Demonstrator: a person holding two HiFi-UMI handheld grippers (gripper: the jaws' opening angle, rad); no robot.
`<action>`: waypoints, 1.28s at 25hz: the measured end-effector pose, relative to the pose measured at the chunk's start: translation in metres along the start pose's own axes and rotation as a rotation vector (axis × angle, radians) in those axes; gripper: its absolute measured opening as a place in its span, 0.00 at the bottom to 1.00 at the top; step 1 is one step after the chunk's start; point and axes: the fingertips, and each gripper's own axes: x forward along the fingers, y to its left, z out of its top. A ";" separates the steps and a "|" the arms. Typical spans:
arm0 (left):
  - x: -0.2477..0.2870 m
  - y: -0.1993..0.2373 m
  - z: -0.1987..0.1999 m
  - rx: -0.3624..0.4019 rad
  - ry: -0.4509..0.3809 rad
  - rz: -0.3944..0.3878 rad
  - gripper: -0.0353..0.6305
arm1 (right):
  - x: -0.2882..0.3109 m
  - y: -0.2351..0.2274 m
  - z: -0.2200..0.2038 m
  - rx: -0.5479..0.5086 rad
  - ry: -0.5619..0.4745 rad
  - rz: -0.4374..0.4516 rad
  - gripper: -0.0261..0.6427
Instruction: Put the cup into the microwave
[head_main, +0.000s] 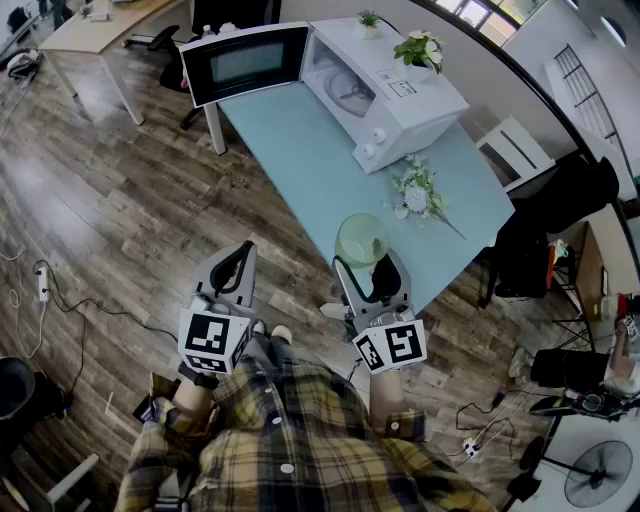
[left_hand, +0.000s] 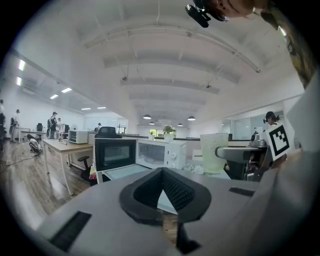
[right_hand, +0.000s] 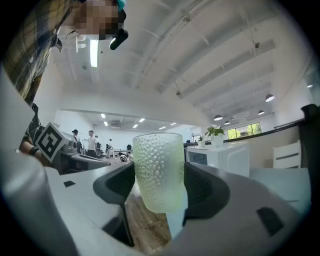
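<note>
Cup in right gripper, left gripper seemingly closed

Open-plan office. Dark wood plank floor. Pale blue table on white legs, centre. Wooden desk top left, black office chair beside it. White chair right of the table. Fan bottom right. Power strip and cables on the floor, left. White beamed ceiling, round lamps lit. Windows at the far end.
</note>
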 end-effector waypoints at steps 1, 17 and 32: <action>-0.003 -0.003 -0.002 -0.004 0.004 -0.003 0.04 | -0.003 0.001 0.002 0.000 -0.003 0.002 0.50; -0.039 -0.016 -0.013 -0.001 -0.003 0.075 0.04 | -0.021 0.016 0.004 0.028 -0.026 0.089 0.50; 0.004 0.073 -0.009 -0.016 -0.008 0.083 0.04 | 0.076 0.033 -0.009 0.019 -0.004 0.101 0.50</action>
